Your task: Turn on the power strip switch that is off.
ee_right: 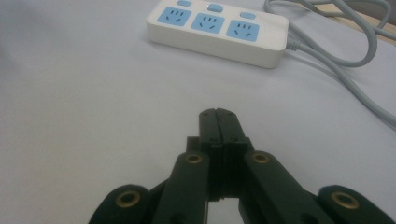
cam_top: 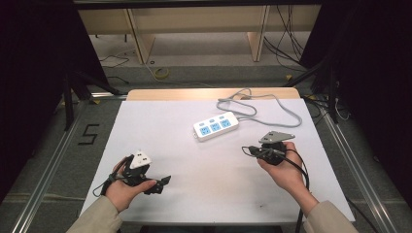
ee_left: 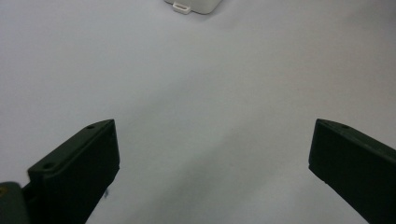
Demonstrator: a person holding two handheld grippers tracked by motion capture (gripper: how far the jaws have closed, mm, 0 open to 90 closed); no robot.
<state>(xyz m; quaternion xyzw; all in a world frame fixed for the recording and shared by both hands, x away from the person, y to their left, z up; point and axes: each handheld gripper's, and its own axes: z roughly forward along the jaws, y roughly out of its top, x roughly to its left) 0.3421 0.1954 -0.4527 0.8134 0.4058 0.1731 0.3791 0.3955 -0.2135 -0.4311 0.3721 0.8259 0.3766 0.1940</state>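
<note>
A white power strip with three blue sockets lies near the middle of the white table, its grey cable looping off to the back right. In the right gripper view the power strip sits ahead of my right gripper, whose jaws are pressed together with nothing between them. From above, my right gripper is a short way to the right of and nearer than the strip, pointing left. My left gripper rests at the front left, jaws spread wide and empty; a corner of the strip shows far ahead.
The table's wooden far edge borders a floor strewn with cables. Metal rails run along both sides of the table. Dark curtains flank the scene.
</note>
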